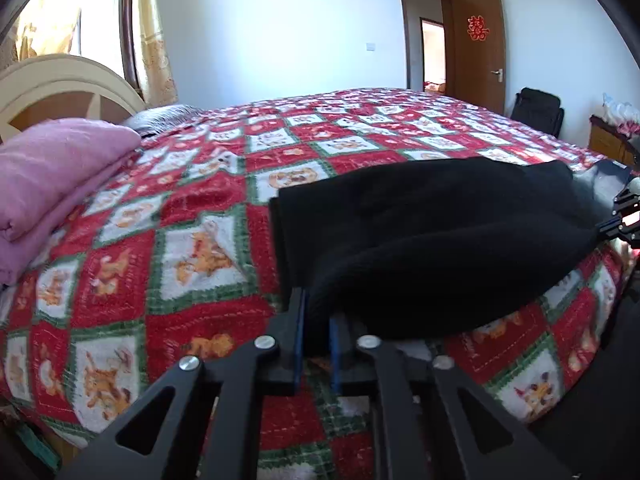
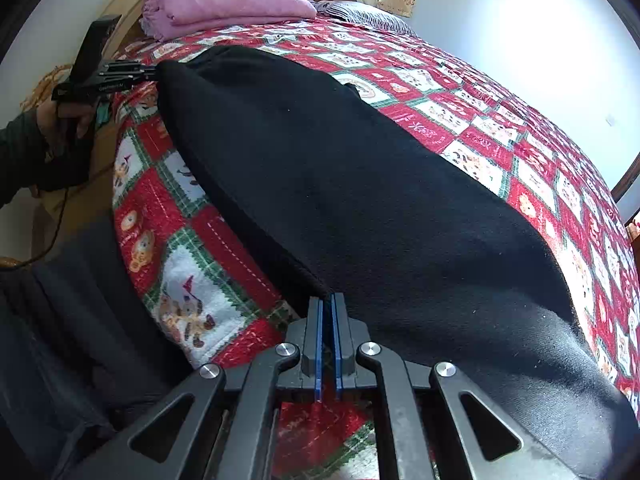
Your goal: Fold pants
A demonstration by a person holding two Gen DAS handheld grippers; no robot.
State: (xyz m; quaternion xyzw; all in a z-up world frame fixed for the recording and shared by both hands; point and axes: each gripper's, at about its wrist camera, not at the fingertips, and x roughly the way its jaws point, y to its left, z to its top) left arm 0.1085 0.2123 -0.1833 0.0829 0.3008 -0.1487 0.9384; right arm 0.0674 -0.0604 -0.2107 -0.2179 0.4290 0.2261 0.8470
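Left claw [image 1: 318, 332] is clamped on one near corner of the black pants [image 1: 420, 240]; right claw [image 2: 328, 332] is clamped on the other. The pants lie stretched between them on the bed [image 1: 180, 184], toward 12 o'clock. Judged step: mid-fold. Next move calls for carrying both corners forward together, evenly. A pink blanket [image 1: 52, 168] lies at 10 o'clock.

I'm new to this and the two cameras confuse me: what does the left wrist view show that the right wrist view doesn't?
Only the left: a door, a window and a black bag. Only the right: the person's hand holding the left gripper. Both: black pants on the quilt, a pink blanket, and jaws shut on pants.
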